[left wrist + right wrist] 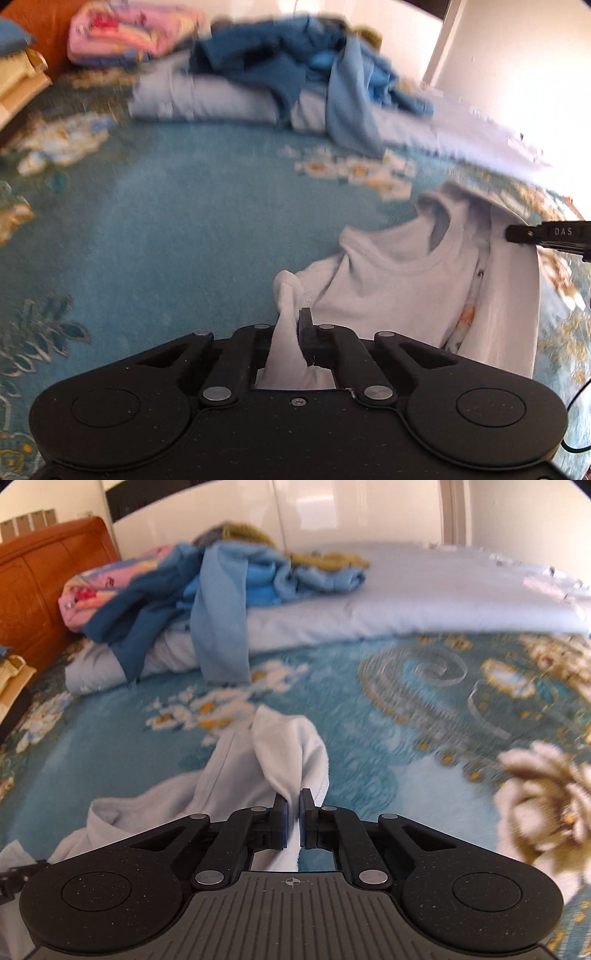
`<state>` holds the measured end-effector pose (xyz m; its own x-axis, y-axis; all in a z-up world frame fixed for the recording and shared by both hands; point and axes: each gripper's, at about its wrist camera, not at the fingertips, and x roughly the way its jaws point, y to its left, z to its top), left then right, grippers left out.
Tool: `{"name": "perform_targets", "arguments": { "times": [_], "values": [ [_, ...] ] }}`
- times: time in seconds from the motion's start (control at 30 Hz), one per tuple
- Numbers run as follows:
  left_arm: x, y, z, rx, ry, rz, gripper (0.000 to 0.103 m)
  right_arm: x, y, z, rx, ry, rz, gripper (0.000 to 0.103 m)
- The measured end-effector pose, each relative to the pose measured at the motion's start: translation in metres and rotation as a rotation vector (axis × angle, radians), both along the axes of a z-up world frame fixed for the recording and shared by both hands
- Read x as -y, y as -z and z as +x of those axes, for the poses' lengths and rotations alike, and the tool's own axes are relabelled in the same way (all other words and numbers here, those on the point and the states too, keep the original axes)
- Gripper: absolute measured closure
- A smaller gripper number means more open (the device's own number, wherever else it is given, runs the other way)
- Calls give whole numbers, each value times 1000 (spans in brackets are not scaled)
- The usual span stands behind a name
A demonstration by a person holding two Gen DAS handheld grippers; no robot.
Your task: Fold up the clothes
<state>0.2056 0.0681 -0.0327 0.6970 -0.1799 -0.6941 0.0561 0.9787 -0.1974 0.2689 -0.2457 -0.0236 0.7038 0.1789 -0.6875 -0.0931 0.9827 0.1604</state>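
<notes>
A white T-shirt point(399, 280) hangs between my two grippers above the blue floral bedspread point(166, 221). My left gripper point(295, 321) is shut on one bunched edge of the shirt; the neckline faces the camera to the right. My right gripper point(293, 805) is shut on another bunched edge of the same shirt point(284, 749), which droops to the left. The right gripper's tip also shows in the left wrist view point(546, 234) at the far right, against the shirt's edge.
A pile of blue clothes point(295, 70) lies on a folded pale blue quilt point(406, 598) at the back of the bed. A pink folded blanket point(125, 33) sits at the back left by the orange headboard point(40, 587). White wardrobe doors point(295, 513) stand behind.
</notes>
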Motion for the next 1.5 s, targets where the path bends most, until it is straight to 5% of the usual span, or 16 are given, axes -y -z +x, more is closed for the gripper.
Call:
{"name": "perform_targets", "arguments": {
  "times": [0.37, 0.5, 0.77, 0.83, 0.9, 1.1, 1.4, 1.5],
  "values": [
    [-12, -86, -47, 270, -6, 30, 102, 27, -116, -50, 257, 70, -117, 102],
    [-13, -107, -59, 318, -5, 41, 102, 31, -134, -73, 293, 63, -120, 102],
    [-27, -85, -71, 212, -57, 9, 99, 7, -91, -69, 146, -35, -111, 102],
    [-36, -80, -72, 197, -77, 13, 92, 1, -79, -62, 116, -48, -113, 101],
    [-52, -75, -75, 193, -105, 34, 66, -3, -67, -54, 92, -58, -123, 101],
    [-66, -59, -47, 149, -61, 25, 38, -7, -33, -25, 21, -65, -97, 87],
    [-30, 4, 24, -55, 51, -17, 37, -34, 11, 29, -35, -100, -146, 77],
    [-26, 10, 28, -60, 47, -26, 39, -35, 20, 45, -44, -94, -173, 77]
  ]
}}
